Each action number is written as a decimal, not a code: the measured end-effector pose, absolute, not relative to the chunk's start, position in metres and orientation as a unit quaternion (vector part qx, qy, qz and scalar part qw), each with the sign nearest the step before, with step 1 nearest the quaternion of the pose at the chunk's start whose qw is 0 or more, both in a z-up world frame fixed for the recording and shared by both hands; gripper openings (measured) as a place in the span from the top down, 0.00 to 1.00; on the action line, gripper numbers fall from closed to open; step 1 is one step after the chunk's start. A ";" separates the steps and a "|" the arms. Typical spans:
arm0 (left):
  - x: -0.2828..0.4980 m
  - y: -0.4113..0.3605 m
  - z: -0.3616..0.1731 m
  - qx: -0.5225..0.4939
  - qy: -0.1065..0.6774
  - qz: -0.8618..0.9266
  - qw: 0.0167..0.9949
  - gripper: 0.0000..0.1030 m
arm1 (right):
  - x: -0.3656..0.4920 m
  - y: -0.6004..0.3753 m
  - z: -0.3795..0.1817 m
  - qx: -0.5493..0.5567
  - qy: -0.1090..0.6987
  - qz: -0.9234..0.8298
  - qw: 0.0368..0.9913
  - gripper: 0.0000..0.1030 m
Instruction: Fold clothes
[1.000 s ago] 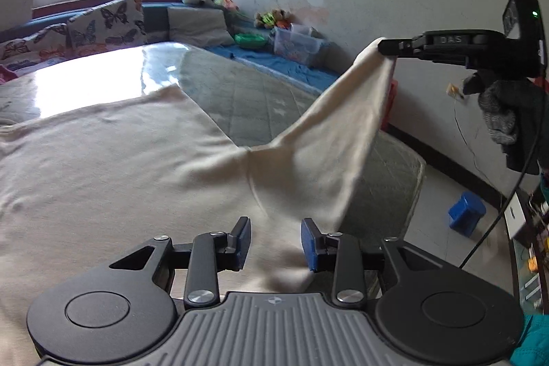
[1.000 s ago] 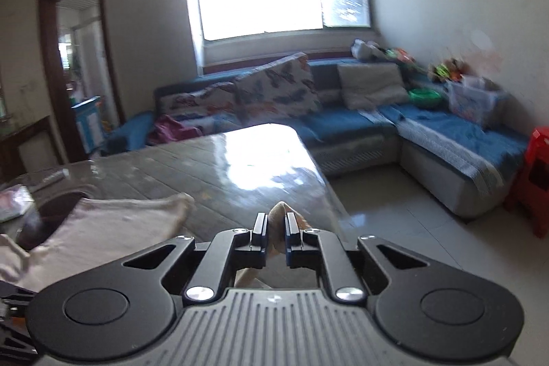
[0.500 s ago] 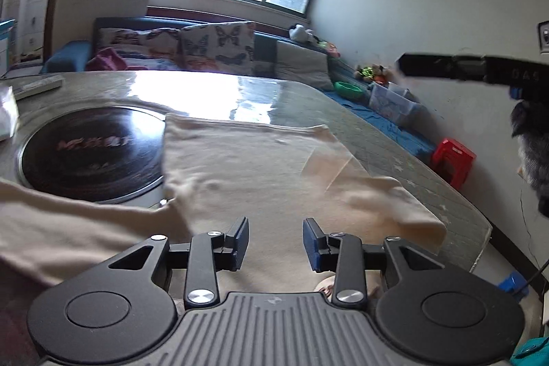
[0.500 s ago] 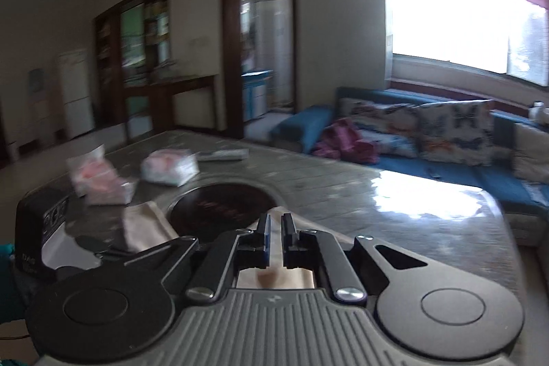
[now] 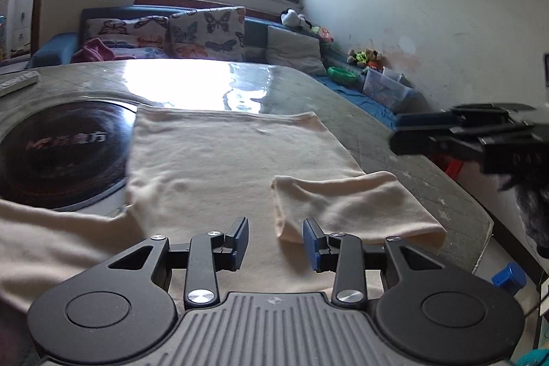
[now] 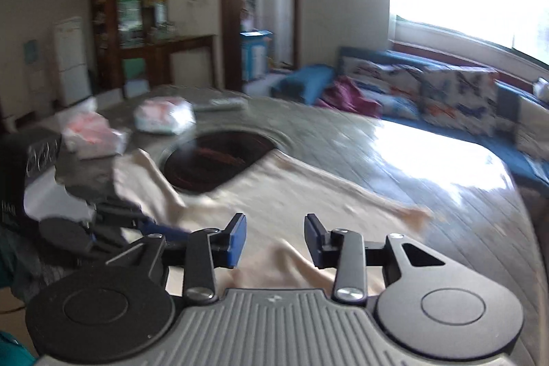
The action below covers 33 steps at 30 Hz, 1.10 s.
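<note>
A cream long-sleeved garment (image 5: pixel 226 160) lies flat on the grey table (image 5: pixel 343 98). Its right sleeve (image 5: pixel 350 204) is folded in over the body near the table's right edge. My left gripper (image 5: pixel 275 240) is open and empty just above the garment's near part. My right gripper (image 6: pixel 275 237) is open and empty above the garment (image 6: pixel 291 194); it also shows in the left wrist view (image 5: pixel 446 132), hovering at the right over the table edge. The left gripper shows blurred in the right wrist view (image 6: pixel 144 222).
A black round hotplate (image 5: pixel 58 153) is set in the table, partly under the garment. Two plastic-wrapped packets (image 6: pixel 161 115) and a remote (image 6: pixel 223 105) lie at the far side. A blue sofa (image 5: pixel 171 33) stands beyond. A blue stool (image 5: pixel 509 276) is on the floor right.
The right gripper carried the sleeve in over the garment, opened and let it go. The sleeve now lies folded on the body. The left gripper stayed open.
</note>
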<state>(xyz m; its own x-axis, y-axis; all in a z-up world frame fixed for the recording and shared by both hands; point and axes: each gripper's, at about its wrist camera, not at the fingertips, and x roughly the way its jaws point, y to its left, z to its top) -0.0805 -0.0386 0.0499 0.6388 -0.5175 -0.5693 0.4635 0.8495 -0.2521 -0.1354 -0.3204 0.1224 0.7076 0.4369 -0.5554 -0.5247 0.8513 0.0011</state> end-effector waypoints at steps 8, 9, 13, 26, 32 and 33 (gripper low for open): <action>-0.067 -0.070 0.034 0.000 0.351 -0.254 0.901 0.62 | -0.162 -0.374 0.087 -0.090 0.316 0.188 0.926 0.37; -0.067 -0.071 0.035 0.002 0.351 -0.254 0.901 0.67 | -0.166 -0.378 0.083 -0.093 0.319 0.183 0.925 0.34; -0.064 -0.072 0.044 -0.008 0.348 -0.251 0.903 0.95 | -0.176 -0.384 0.066 -0.089 0.330 0.177 0.923 0.29; -0.068 -0.105 0.168 -0.002 0.208 -0.311 0.927 0.96 | -0.175 -0.362 0.047 -0.089 0.315 0.167 0.930 0.20; -0.078 -0.095 0.185 -0.005 0.177 -0.315 0.933 0.96 | -0.178 -0.361 0.043 -0.115 0.313 0.139 0.932 0.20; -0.079 -0.091 0.185 -0.008 0.176 -0.311 0.934 0.96 | -0.179 -0.362 0.043 -0.120 0.315 0.137 0.931 0.20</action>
<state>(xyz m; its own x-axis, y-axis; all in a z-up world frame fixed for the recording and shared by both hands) -0.0788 -0.0906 0.1851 0.7446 -0.5837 -0.3239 0.5778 0.8065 -0.1251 -0.1786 -0.3618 0.0429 0.7643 0.1795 -0.6194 -0.3310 0.9335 -0.1379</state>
